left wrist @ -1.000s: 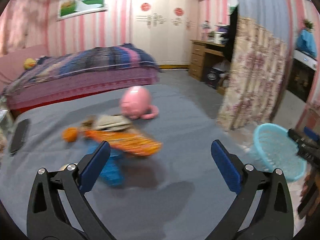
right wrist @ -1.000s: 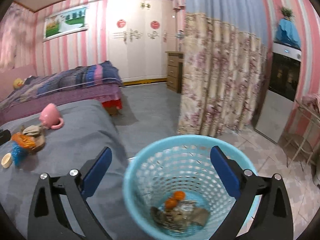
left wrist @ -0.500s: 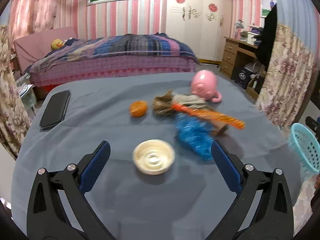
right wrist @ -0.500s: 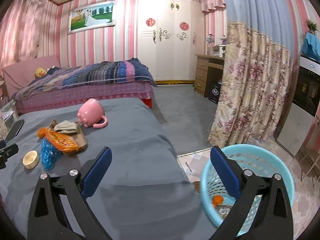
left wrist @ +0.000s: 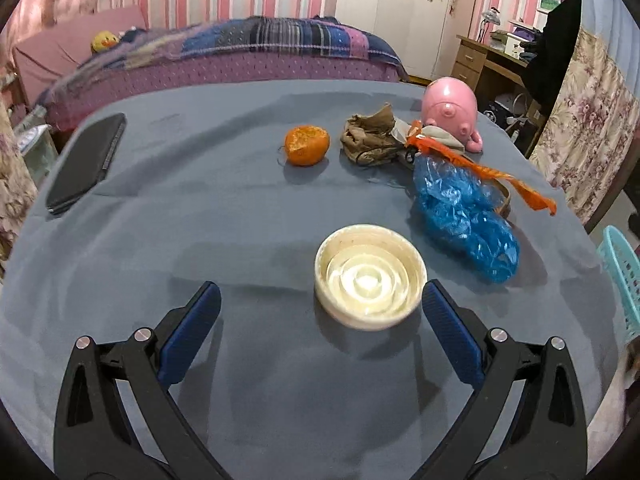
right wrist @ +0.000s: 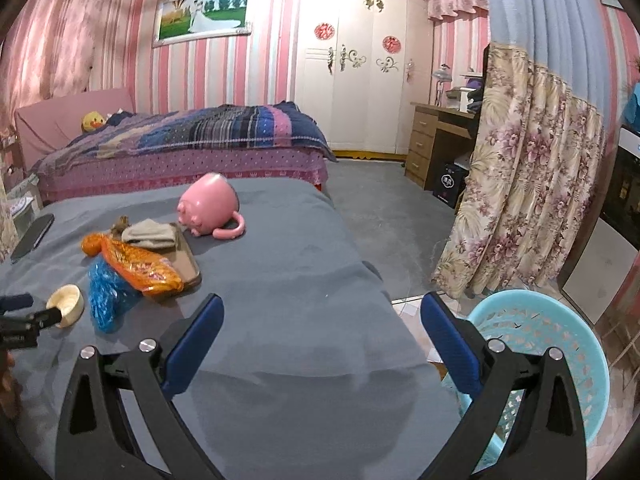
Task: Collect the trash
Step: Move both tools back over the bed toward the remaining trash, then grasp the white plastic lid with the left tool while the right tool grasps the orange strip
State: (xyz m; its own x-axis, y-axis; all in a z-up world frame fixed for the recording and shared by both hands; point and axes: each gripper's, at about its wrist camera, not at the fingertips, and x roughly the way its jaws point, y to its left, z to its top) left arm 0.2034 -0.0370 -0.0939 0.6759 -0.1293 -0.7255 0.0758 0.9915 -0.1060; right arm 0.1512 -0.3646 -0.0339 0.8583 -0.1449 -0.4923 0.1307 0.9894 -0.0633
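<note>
Tongs (left wrist: 320, 304) (right wrist: 322, 316) wide apart, empty.

Pink striped walls (right wrist: 264, 68), white wardrobe (right wrist: 352, 72), bed (right wrist: 192, 148), floral curtain (right wrist: 532, 184).

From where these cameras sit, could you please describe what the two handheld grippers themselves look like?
The left gripper and the right gripper look alike. Each has two black plastic arms with triangular cut-outs, silver round rivets at the joints, and flat, finely ribbed dark blue pads on the inner faces of the fingers. No cables, markings or sleeves show.
</note>
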